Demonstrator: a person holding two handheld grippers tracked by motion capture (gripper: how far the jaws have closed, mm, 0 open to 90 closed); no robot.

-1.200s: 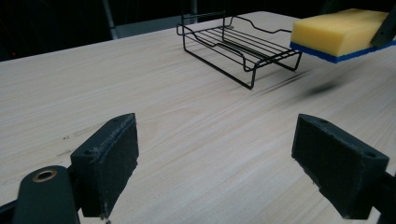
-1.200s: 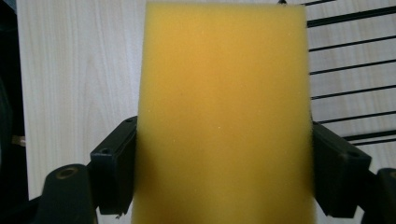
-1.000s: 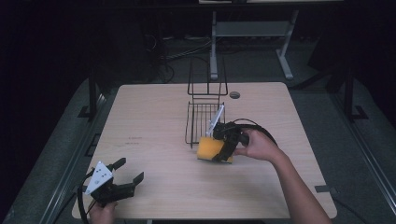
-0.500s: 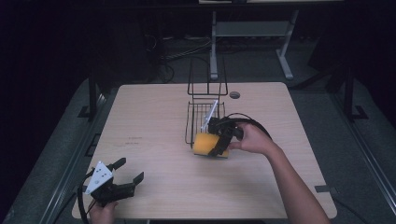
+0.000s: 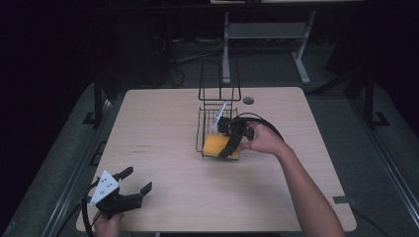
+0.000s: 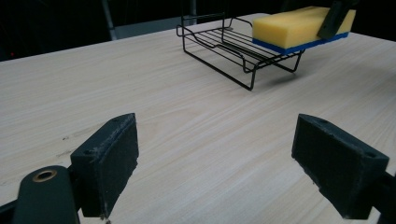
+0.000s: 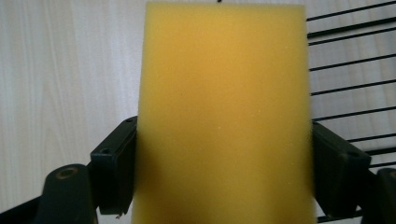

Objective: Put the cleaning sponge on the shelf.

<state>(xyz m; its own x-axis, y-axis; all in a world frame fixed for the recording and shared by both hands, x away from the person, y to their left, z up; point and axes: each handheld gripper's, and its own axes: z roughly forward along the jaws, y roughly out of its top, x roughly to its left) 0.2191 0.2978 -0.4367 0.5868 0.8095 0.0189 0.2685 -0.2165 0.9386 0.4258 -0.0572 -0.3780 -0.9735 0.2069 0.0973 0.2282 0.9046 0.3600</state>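
Note:
A yellow sponge (image 5: 216, 146) with a blue underside (image 6: 299, 44) is gripped by my right gripper (image 5: 228, 146), which is shut on its two long sides. In the right gripper view the sponge (image 7: 224, 116) hides most of what lies beyond the right gripper (image 7: 224, 172). It lies flat at the near rim of a black wire rack (image 5: 217, 114), partly over the rack's tray (image 6: 224, 42) and partly overhanging it. At the table's near left corner my left gripper (image 5: 138, 178) stands open just above the wood. Nothing is between the left gripper's (image 6: 224, 163) jaws.
The rack has a tall wire back (image 5: 217, 81) on its far side. A round cable hole (image 5: 248, 100) sits in the light wooden table (image 5: 158, 128) behind the rack. The right gripper's black cable (image 5: 262, 121) loops beside the hand.
My right gripper has carried the sponge a little away from the person, onto the rack's near rim. The left gripper has not moved.

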